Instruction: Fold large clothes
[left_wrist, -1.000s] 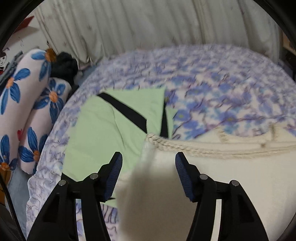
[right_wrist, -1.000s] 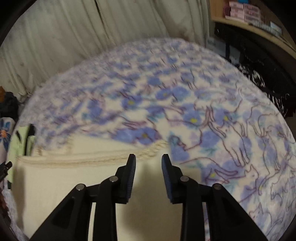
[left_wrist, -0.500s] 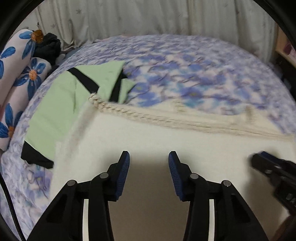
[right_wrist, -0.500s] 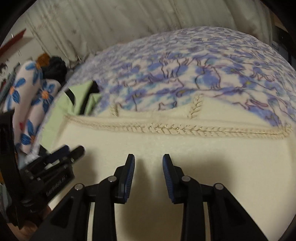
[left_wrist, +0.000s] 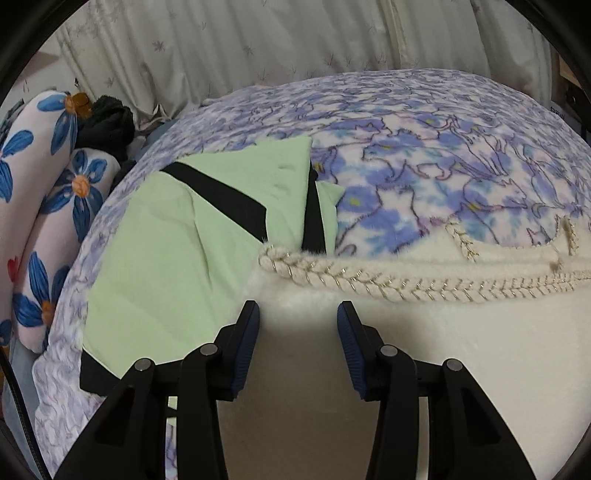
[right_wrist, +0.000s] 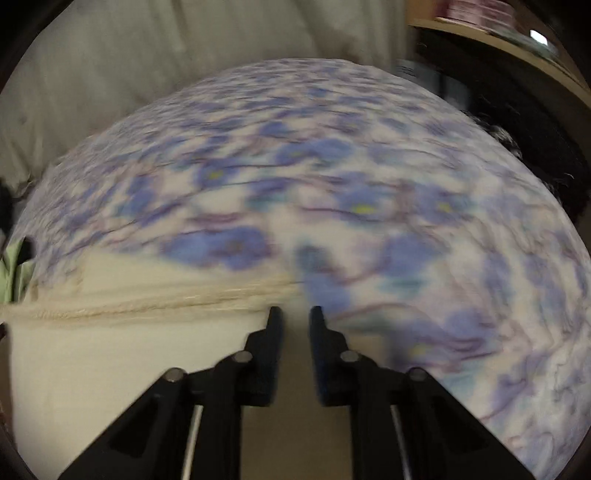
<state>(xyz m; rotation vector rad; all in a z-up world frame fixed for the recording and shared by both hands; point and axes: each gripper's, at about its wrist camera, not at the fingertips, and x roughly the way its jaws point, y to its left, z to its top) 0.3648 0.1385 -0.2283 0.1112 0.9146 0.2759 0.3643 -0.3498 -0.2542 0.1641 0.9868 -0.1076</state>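
A large cream fluffy garment (left_wrist: 424, 350) with a braided rope trim (left_wrist: 369, 280) lies flat on the bed, folded, its trimmed edge facing away. My left gripper (left_wrist: 298, 317) is open above the garment's left end, holding nothing. In the blurred right wrist view, the garment (right_wrist: 110, 362) fills the lower left and my right gripper (right_wrist: 294, 317) hovers at its right end by the trim (right_wrist: 166, 301), jaws narrowly apart with nothing seen between them.
A folded light-green garment with black stripes (left_wrist: 184, 258) lies left of the cream one, partly under it. The bed has a blue floral blanket (left_wrist: 443, 147). Flowered pillows (left_wrist: 44, 192) and dark clothing (left_wrist: 110, 122) sit at far left, curtains behind, a shelf (right_wrist: 498, 48) at right.
Both grippers swung back apart: the left one toward the garment's left end, the right one toward its right end. The right view is now motion-blurred. The garment lies as before.
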